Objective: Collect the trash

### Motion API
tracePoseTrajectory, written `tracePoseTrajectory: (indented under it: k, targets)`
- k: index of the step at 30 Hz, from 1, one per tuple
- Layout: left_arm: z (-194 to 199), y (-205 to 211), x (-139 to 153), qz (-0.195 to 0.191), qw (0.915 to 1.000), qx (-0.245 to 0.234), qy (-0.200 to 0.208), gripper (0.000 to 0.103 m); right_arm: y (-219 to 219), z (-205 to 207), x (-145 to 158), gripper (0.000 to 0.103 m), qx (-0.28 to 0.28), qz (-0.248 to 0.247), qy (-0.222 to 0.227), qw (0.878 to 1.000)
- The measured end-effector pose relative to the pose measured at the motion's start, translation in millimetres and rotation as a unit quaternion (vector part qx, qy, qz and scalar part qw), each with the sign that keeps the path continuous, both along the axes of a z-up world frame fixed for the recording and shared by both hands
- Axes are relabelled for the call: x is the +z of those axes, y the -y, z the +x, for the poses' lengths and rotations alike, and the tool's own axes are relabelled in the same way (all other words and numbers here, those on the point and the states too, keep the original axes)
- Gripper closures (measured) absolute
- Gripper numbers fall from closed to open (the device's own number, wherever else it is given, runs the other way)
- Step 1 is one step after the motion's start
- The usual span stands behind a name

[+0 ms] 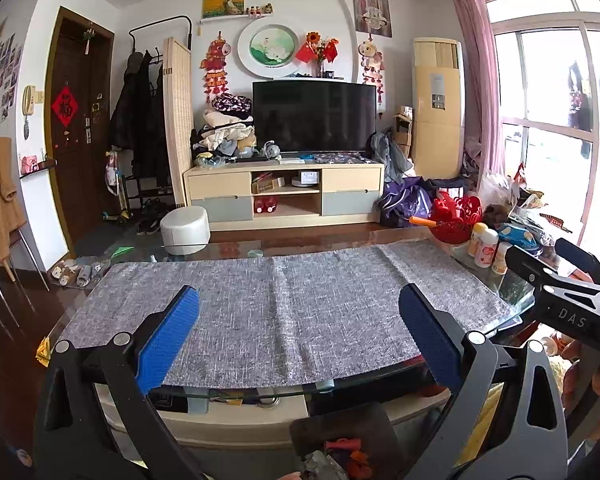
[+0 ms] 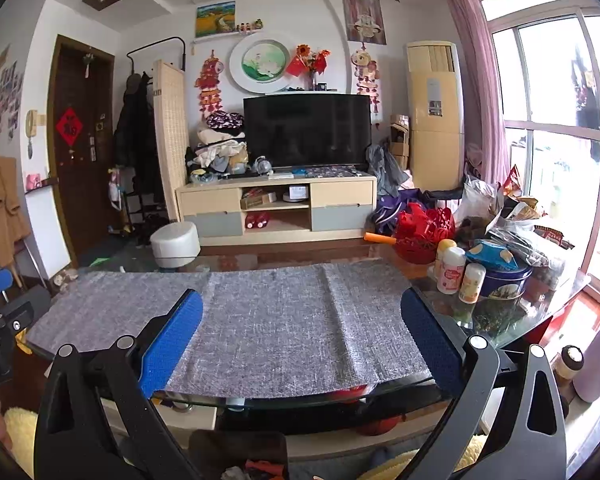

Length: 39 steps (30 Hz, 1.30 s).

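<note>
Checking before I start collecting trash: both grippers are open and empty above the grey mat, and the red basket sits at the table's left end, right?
Not quite. The red basket sits at the table's right end, beside the bottles, as the right wrist view shows. The left gripper and right gripper are indeed open and empty above the grey mat.

grey mat (image 1: 284, 304), television (image 1: 314, 116), white stool (image 1: 185, 230)

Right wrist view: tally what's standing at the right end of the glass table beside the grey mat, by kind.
White bottles: 3
Blue round tin: 1
Red cut-out basket: 1
Blue snack packet on the tin: 1
Total: 6, not counting the heap of bags behind, too jumbled to count.
</note>
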<state>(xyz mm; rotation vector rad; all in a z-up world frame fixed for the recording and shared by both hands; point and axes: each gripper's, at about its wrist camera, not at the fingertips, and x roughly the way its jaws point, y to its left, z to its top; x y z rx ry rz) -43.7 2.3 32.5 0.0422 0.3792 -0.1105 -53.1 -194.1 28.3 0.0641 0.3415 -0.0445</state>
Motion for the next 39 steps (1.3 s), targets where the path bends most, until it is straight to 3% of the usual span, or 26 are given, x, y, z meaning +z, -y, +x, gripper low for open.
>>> tracePoseTrajectory:
  k: [17,29,34,39]
  targets:
    - [7.2,-9.4,-4.3,-0.007,0.999,0.042,-0.017,0.008,-5.1,9.4,-2.1,0.003,0.003,-0.006,-0.011,1.0]
    - [10.6,-12.5,-7.8,-0.004,0.999,0.043,-0.016,0.008,-7.0,14.1,-3.0,0.003,0.007,-0.007,-0.015,1.0]
    - [13.5,-19.5,-8.5,-0.029,0.9983,0.04,-0.03,0.008,-5.9,15.1,-1.8,0.003,0.008,-0.008,-0.014,1.0]
    - [12.5,-16.8,-8.4,-0.018,0.9988,0.033,-0.03,0.008,-6.5,14.8,-1.4,0.003,0.009,-0.007,-0.014,1.0]
